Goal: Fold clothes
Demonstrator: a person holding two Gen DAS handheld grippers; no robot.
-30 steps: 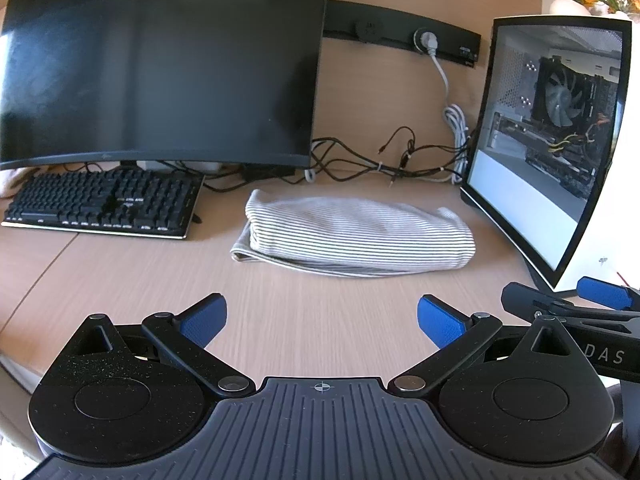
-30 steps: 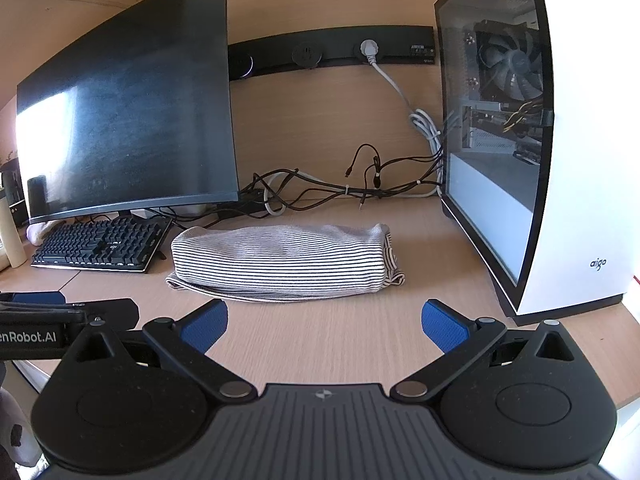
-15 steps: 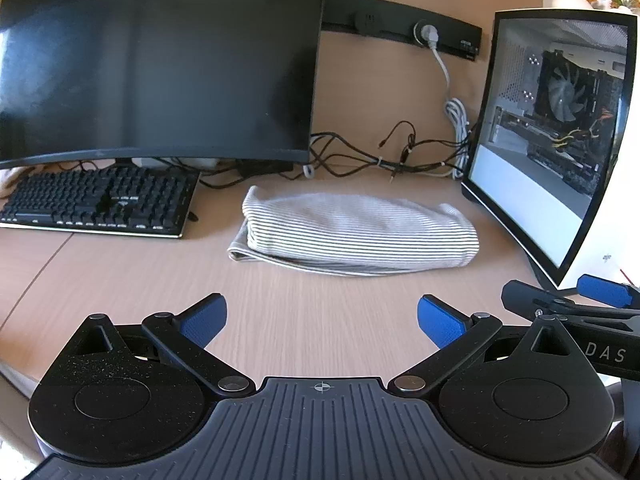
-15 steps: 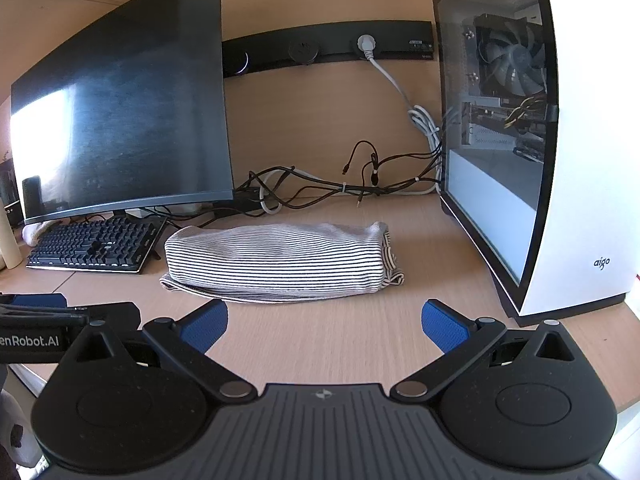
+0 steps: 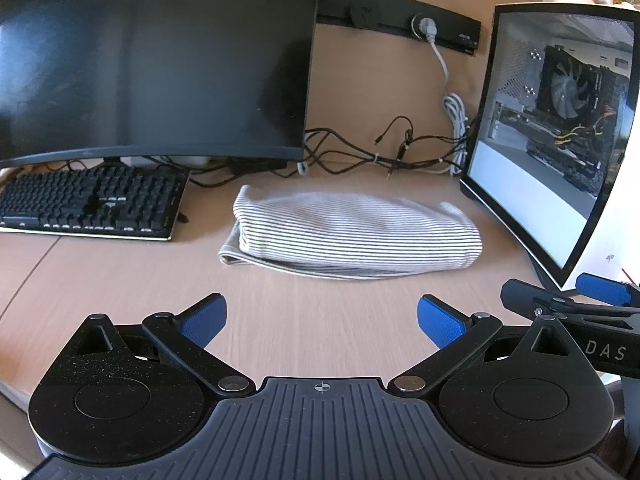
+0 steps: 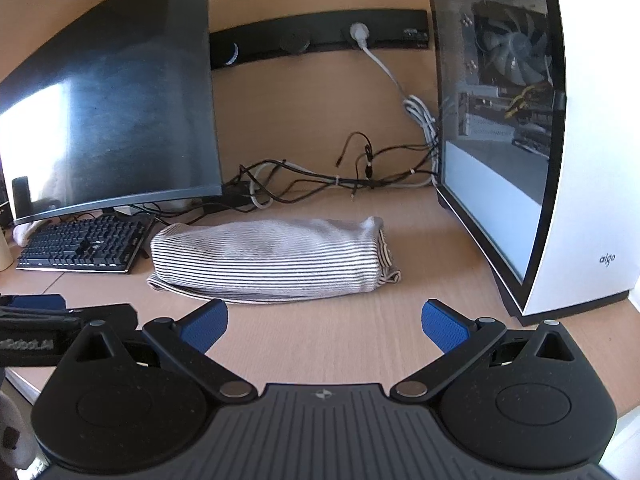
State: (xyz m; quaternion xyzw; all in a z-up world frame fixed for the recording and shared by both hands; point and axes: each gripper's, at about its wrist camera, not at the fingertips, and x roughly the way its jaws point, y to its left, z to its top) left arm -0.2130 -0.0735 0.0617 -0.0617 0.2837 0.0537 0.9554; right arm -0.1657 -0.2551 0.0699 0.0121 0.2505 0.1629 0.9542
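A white garment with thin dark stripes [image 5: 352, 236] lies folded into a long bundle on the wooden desk [image 5: 312, 328], between the keyboard and the computer case. It also shows in the right wrist view [image 6: 272, 258]. My left gripper [image 5: 322, 318] is open and empty, over the desk in front of the garment, apart from it. My right gripper [image 6: 324, 322] is open and empty, also in front of the garment and close to its front edge. The right gripper shows at the right edge of the left wrist view [image 5: 568, 304].
A large dark monitor [image 5: 152, 60] and a black keyboard [image 5: 88, 204] stand to the left. A white computer case with a glass side [image 6: 520, 132] stands to the right. Tangled cables [image 5: 380, 156] run along the back wall under a power strip [image 5: 400, 24].
Both grippers have moved a little forward toward the folded garment, which looks slightly nearer. The garment itself has not moved. Both grippers stay open.
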